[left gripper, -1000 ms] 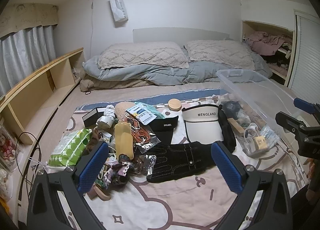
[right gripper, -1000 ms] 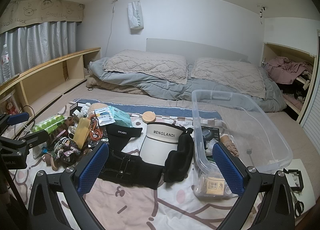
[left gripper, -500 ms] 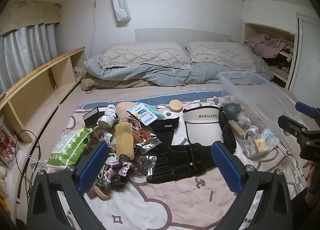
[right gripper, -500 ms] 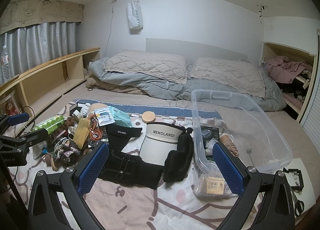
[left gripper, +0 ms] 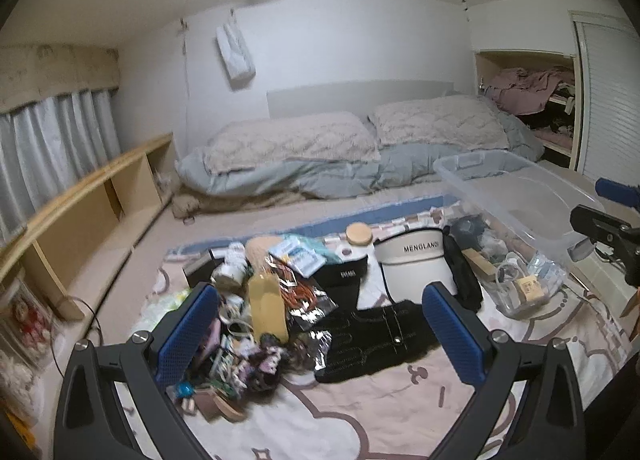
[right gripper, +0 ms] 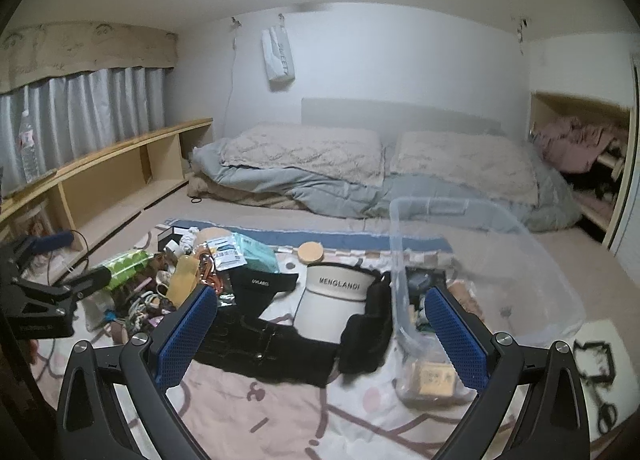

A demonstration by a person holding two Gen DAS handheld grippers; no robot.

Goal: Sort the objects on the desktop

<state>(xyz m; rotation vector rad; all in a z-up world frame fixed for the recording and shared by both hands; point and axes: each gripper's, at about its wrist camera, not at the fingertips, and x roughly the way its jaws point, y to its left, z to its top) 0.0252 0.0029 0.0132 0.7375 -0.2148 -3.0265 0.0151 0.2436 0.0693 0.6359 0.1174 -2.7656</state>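
While nothing was yet held, the left gripper [left gripper: 320, 332] was kept above the cluttered pile [left gripper: 248, 324] with its jaws wide apart. To its right, a black garment [left gripper: 372, 336], a white visor [right gripper: 332, 296] and the clear bin [right gripper: 480, 260] (partly filled) were seen on the blanket [right gripper: 248, 400]. The right gripper [right gripper: 320, 332] was also held empty, jaws apart. Because orange cords [left gripper: 296, 292] were tangled among small items, neighbours could probably be dragged along by a careless pick.
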